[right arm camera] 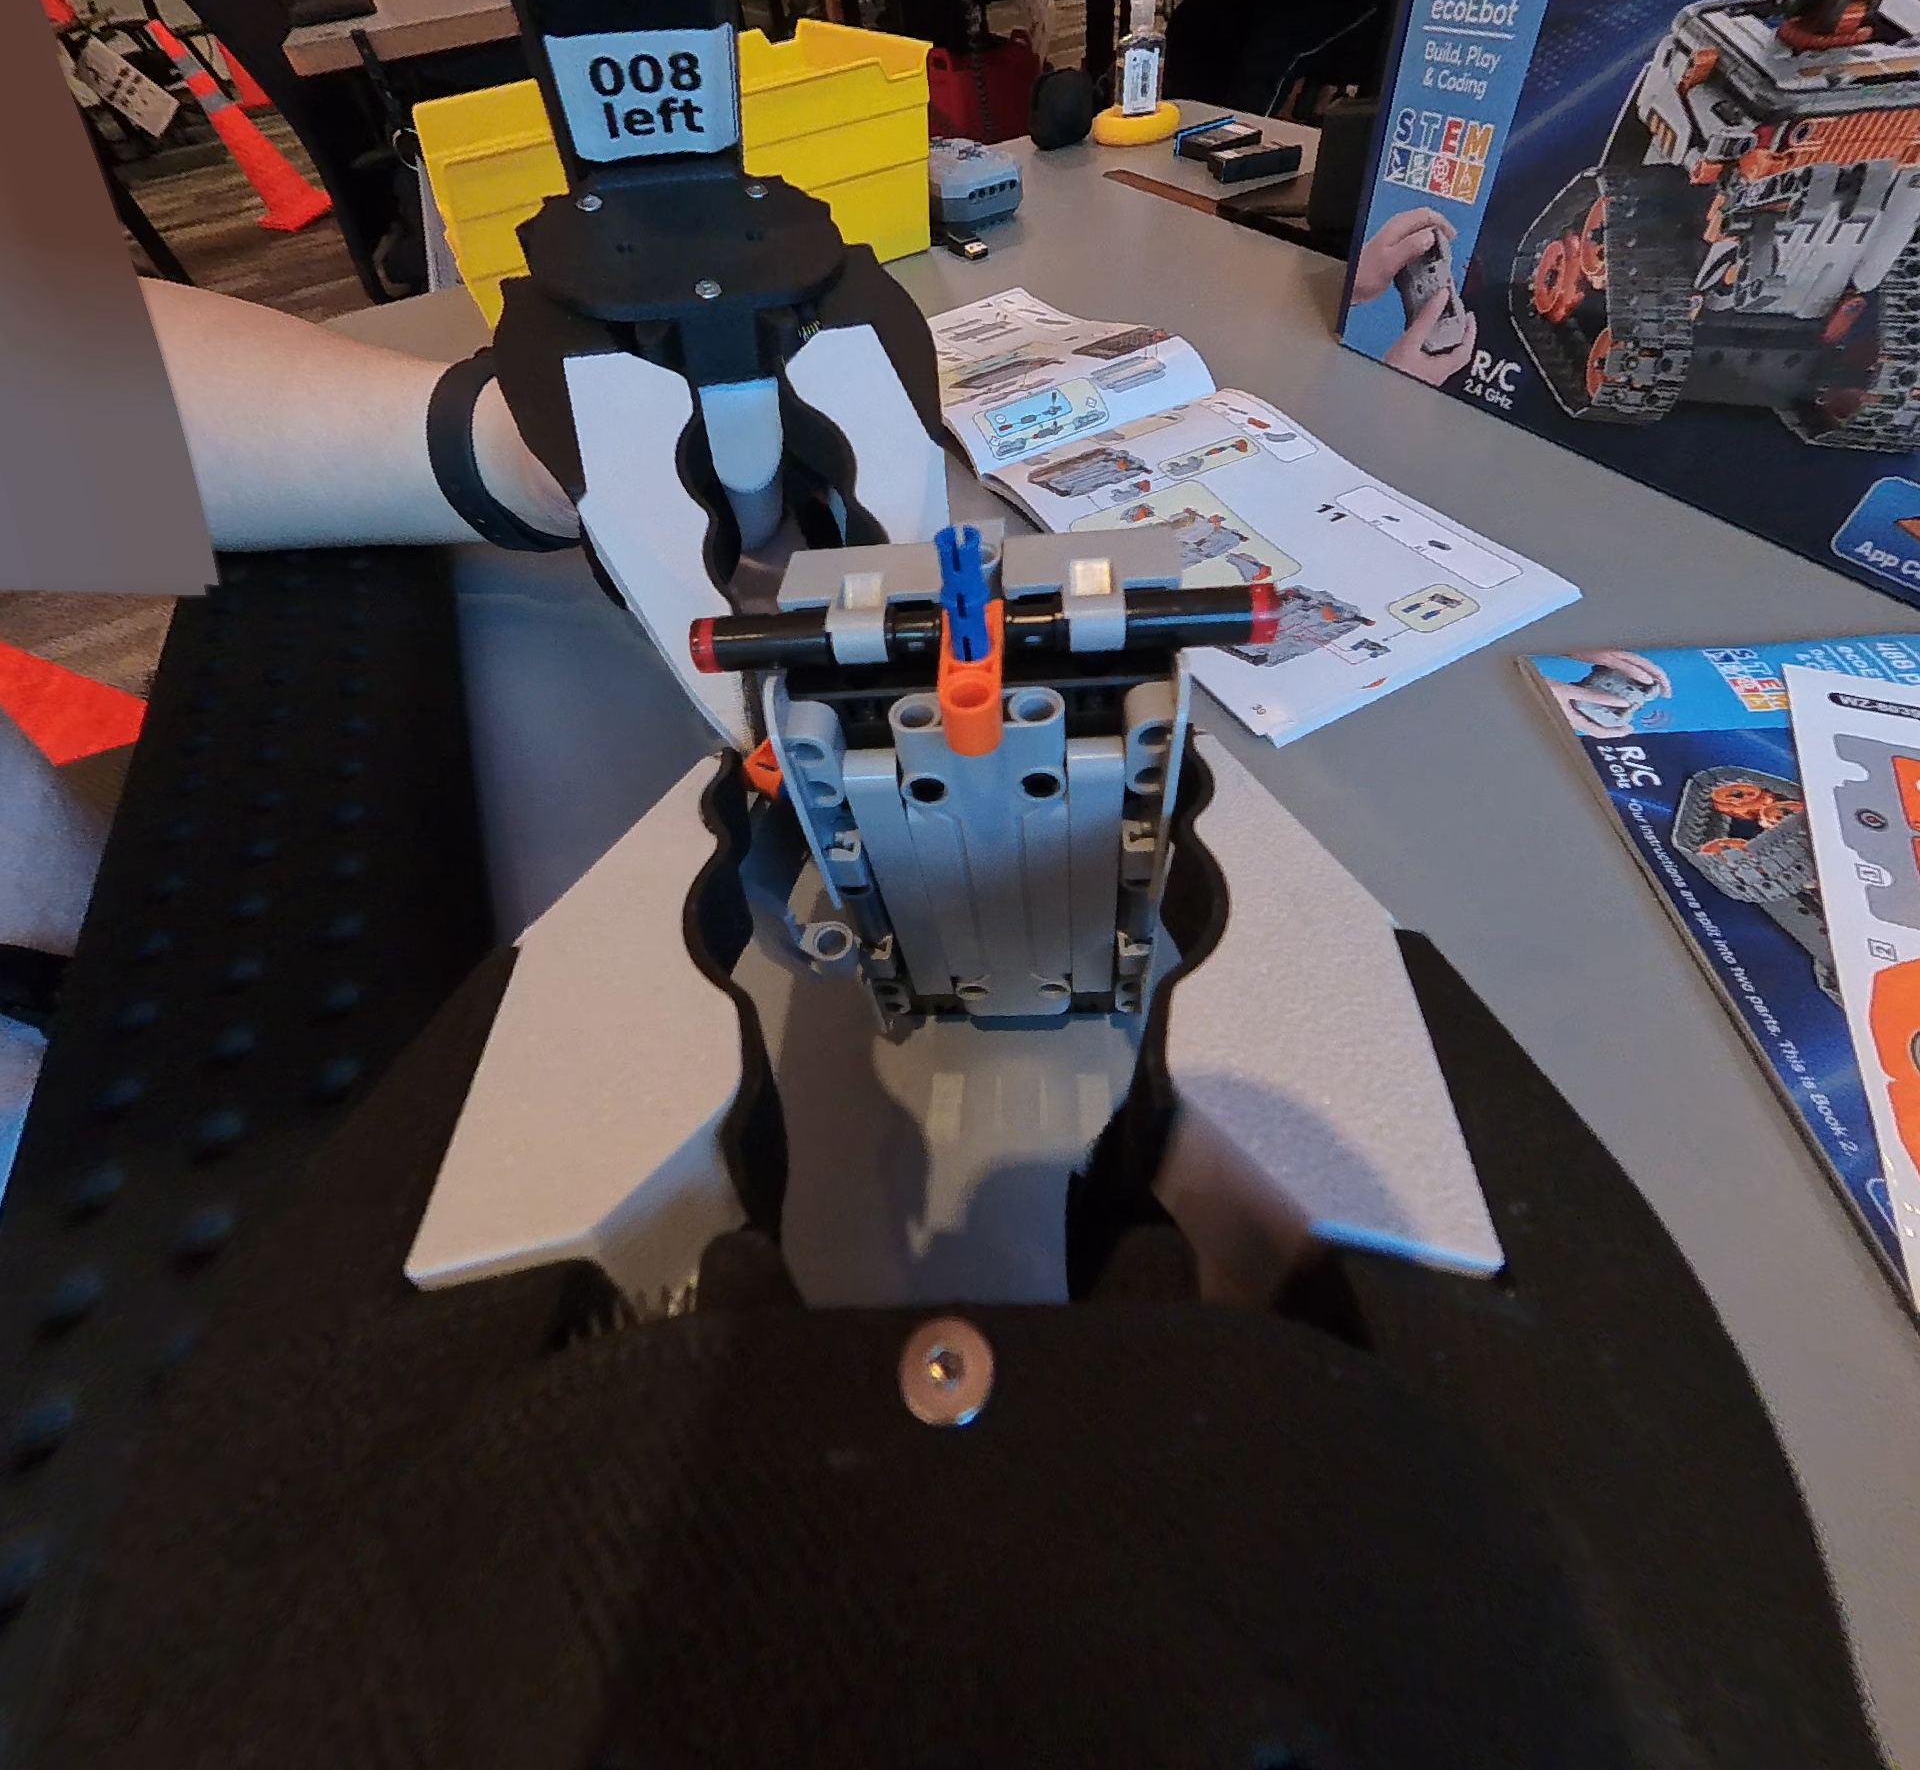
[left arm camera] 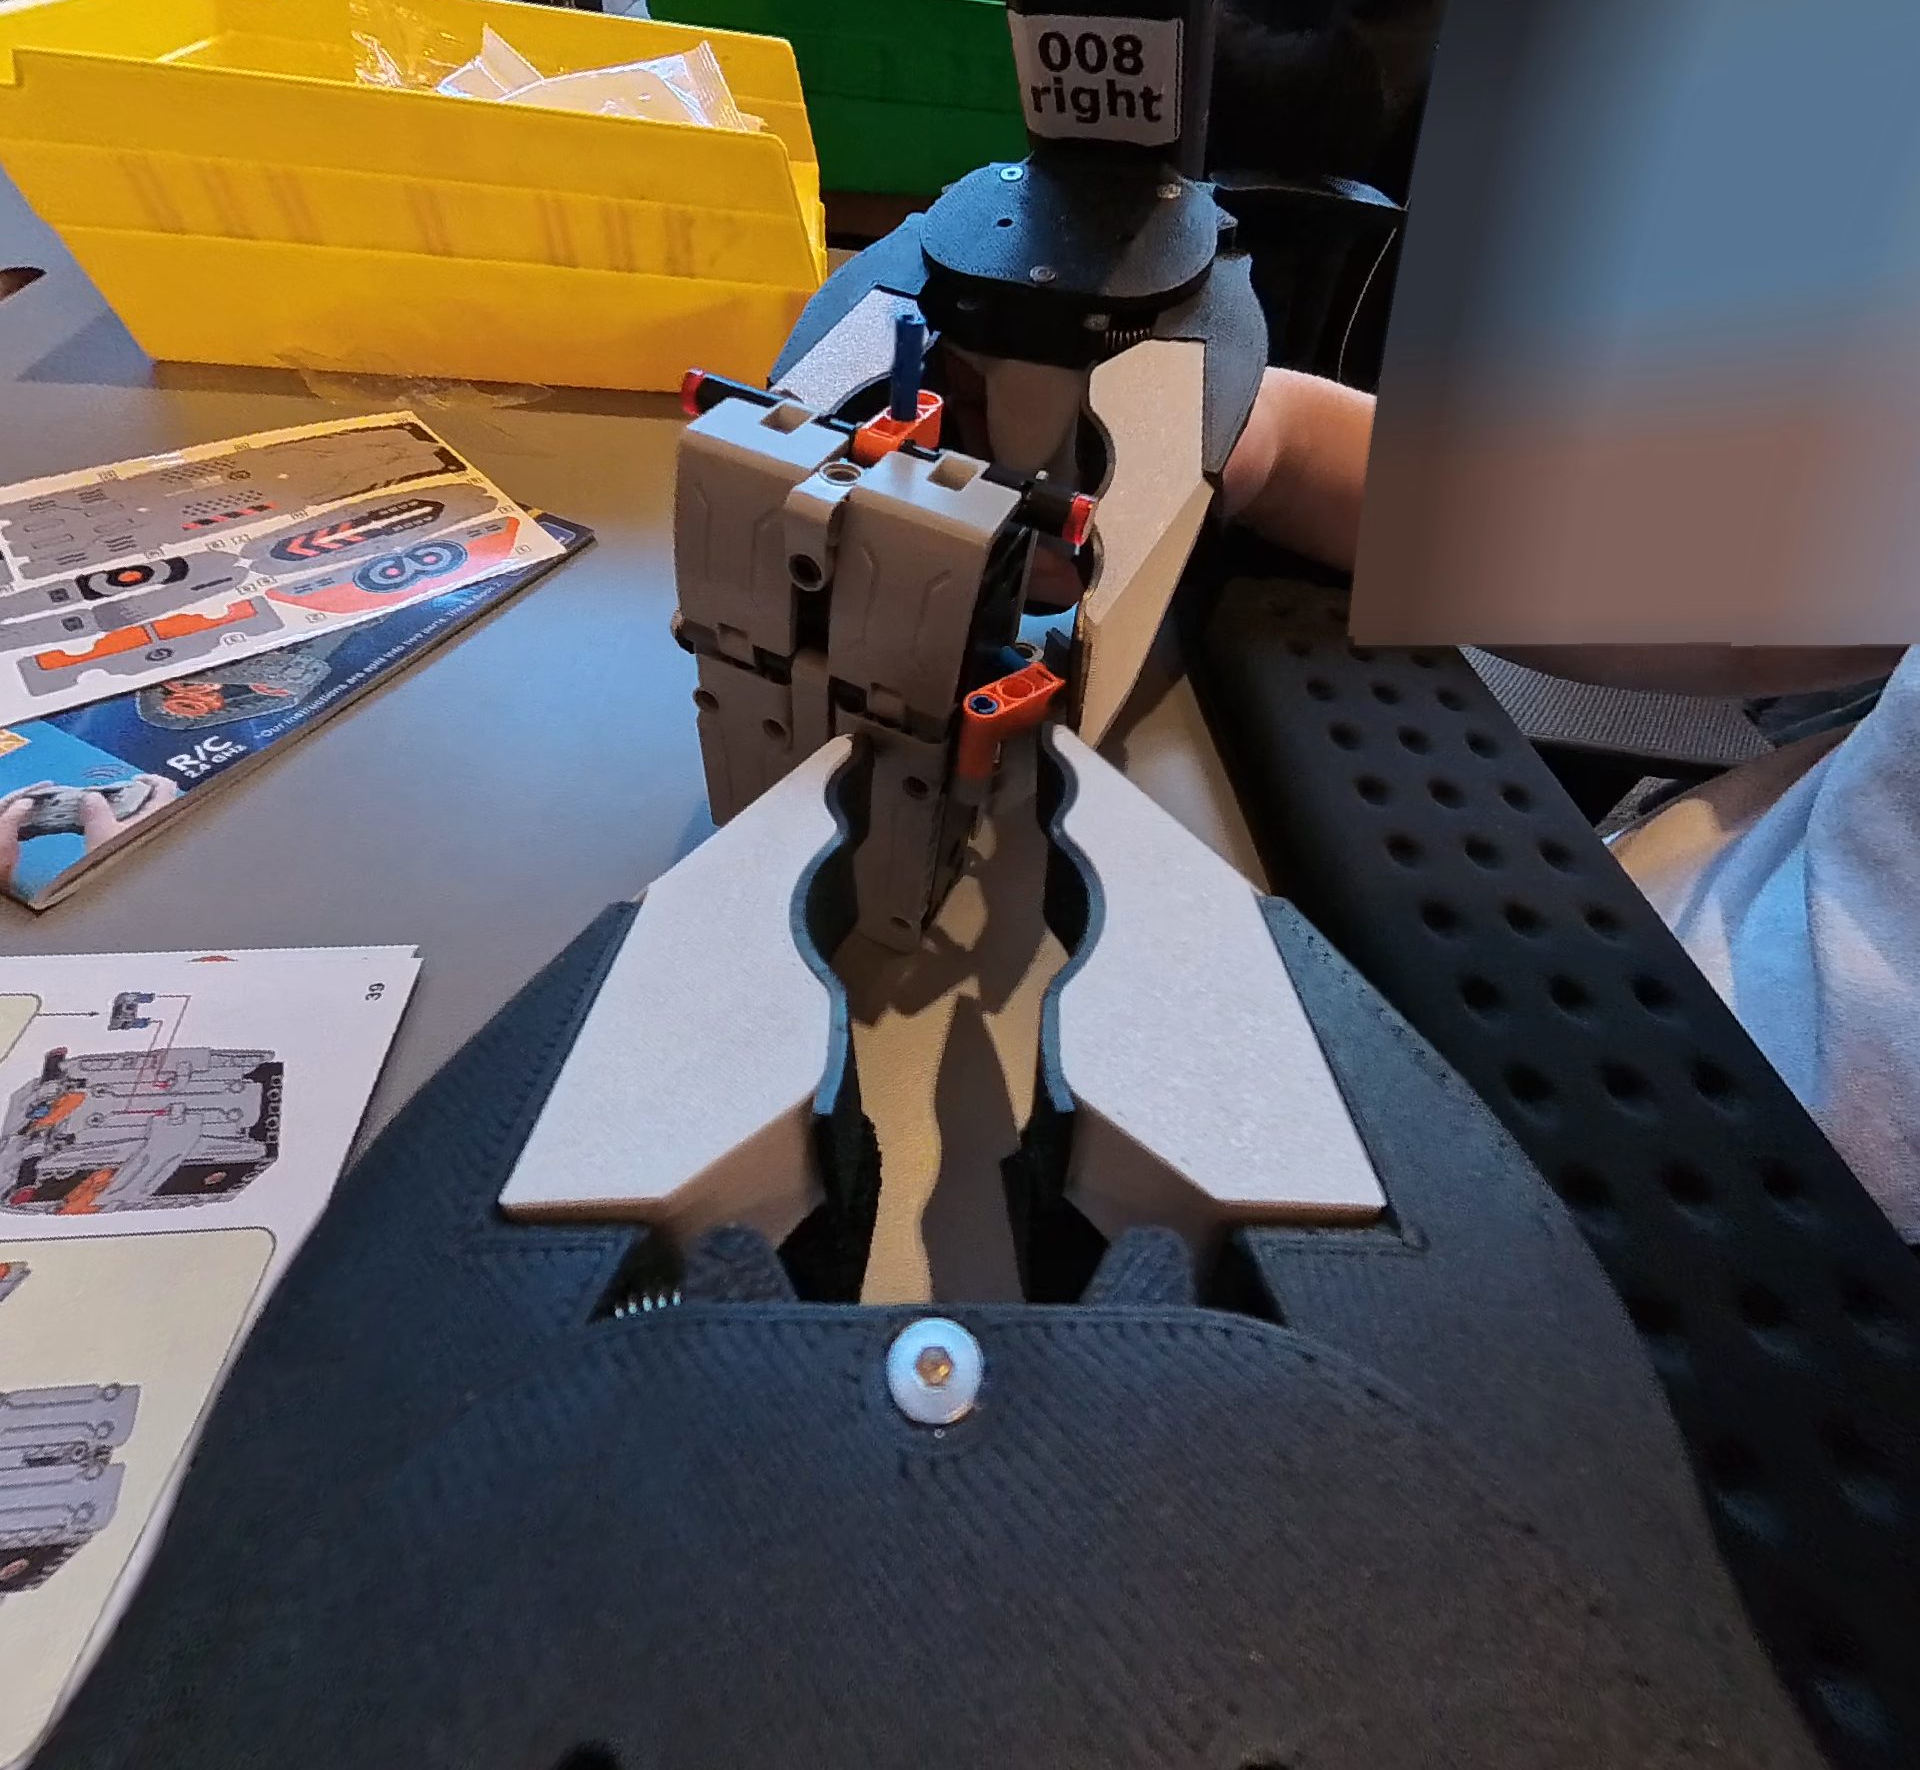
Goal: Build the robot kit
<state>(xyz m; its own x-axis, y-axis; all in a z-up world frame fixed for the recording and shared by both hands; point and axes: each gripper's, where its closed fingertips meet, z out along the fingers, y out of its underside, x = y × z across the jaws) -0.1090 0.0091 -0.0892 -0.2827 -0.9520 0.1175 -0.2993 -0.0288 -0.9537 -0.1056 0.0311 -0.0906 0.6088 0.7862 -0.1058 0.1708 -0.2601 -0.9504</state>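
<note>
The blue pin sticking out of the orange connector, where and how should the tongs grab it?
Grip the blue pin on its exposed upper shaft, coming from above. It stands upright out of the orange connector, above the black axle, so only that top end is free.

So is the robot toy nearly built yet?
Not nearly. Done: one grey block assembly with a black axle, orange connector and blue pin on top. In hand: the left gripper and right gripper both clamp it above the table. Left: the open instruction booklet shows more steps; how many, I can't tell.
</note>
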